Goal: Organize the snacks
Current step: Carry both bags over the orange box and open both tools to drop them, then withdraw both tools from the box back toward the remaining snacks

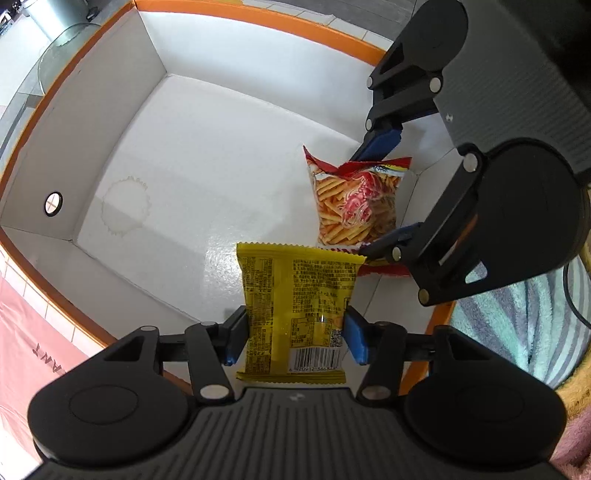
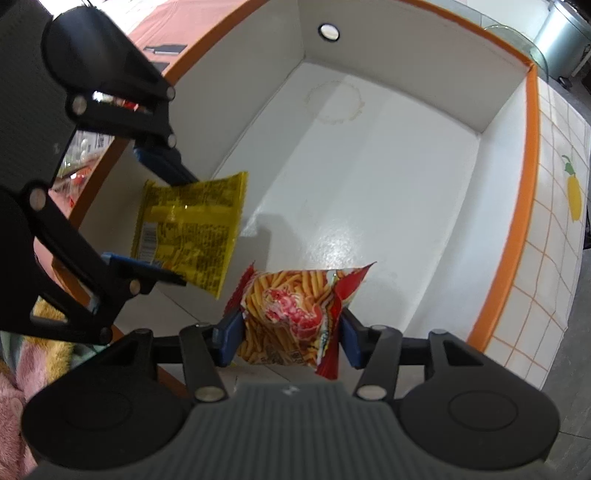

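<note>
1. Snack storage first: the white cardboard box with an orange rim (image 1: 236,16) fills both my views. Its white floor is bare across the middle and far side, apart from a faint ring-shaped stain (image 2: 336,101), so I have open room there. One wall has a small round hole (image 1: 53,204).
2. Outside the rim I see a white tablecloth with an orange grid and a yellow lemon print (image 2: 554,206) on one side, and a striped fluffy fabric (image 1: 524,325) on the other.
3. My left gripper (image 1: 293,338) has its blue pads pressed against both sides of the yellow foil snack packet printed with black text and a barcode (image 1: 295,306). I hold it above the near edge of the box.
4. My right gripper (image 2: 290,338) pinches the red-and-clear bag of orange snack sticks (image 2: 291,314) between its pads, over the near corner, just beside the yellow packet. Whether either packet touches the floor I cannot tell.
</note>
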Motion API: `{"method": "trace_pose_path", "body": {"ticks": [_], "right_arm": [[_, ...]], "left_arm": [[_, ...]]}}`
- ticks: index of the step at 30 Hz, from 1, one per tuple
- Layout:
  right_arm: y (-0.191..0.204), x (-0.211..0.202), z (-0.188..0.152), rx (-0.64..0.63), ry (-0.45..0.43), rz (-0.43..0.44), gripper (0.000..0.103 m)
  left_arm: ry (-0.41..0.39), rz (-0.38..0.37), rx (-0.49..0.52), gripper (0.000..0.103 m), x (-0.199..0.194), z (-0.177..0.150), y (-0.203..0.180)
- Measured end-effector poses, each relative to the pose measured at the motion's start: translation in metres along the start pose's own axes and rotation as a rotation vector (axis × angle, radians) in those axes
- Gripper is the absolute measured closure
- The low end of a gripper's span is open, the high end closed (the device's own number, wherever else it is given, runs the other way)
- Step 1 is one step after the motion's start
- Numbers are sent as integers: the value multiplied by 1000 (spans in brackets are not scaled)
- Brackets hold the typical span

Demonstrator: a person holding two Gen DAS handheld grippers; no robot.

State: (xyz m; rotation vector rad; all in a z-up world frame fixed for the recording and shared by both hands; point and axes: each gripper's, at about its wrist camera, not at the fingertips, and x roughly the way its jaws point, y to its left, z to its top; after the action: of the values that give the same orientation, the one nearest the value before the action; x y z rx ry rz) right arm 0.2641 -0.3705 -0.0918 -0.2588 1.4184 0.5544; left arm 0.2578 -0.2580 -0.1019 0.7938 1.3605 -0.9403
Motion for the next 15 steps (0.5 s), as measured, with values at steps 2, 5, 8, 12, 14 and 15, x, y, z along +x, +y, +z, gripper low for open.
{"method": "trace_pose_path", "body": {"ticks": [2, 5, 8, 12, 14, 15], "right_arm": [[4, 4, 3, 2, 10, -10, 50], [7, 7, 9, 7, 18, -13, 50], [8, 8, 12, 11, 23, -25, 49], [13, 8, 15, 21, 33, -45, 49], [16, 7, 19, 22, 38, -55, 48], [17, 8, 20, 28, 42, -58, 47]], "left_arm": [[-5, -7, -4, 35, 4, -2, 4], [-25, -22, 1, 27, 2, -7, 3], [-39, -13, -2, 24, -6, -2, 1], [-75, -10, -12, 24, -23, -12, -6], [-92, -2, -16, 24, -33, -17, -9], [-99, 4, -20, 24, -37, -20, -8]]}}
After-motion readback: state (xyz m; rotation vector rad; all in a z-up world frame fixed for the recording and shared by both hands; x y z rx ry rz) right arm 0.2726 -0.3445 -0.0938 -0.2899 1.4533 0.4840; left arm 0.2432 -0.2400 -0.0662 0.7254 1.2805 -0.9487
